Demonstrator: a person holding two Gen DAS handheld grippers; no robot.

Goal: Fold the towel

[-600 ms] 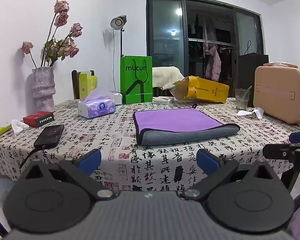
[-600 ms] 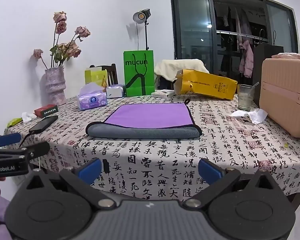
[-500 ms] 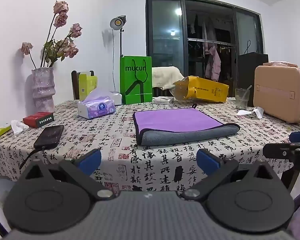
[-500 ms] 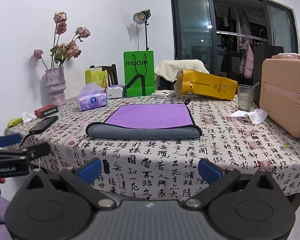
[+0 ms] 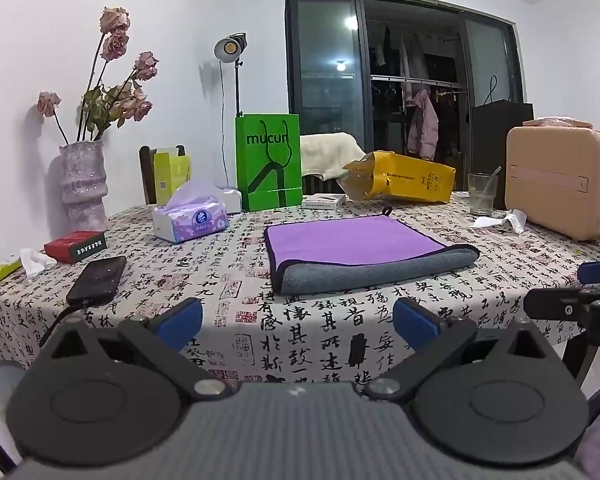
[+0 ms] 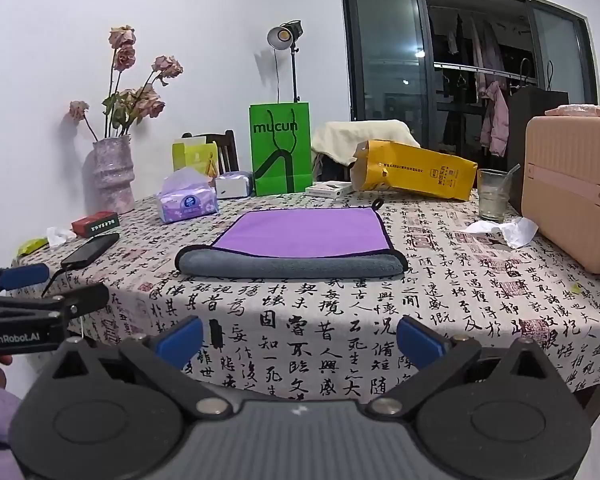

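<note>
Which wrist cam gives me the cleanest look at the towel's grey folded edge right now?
The right wrist view: the towel lies nearly square to it, so the grey folded edge runs full width, unobstructed. The left wrist view shows the same towel skewed, with the grey edge slanting away toward the right.

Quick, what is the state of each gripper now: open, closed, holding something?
Left gripper: open, holding nothing, short of the towel.
Right gripper: open, holding nothing, also short of the towel.
</note>
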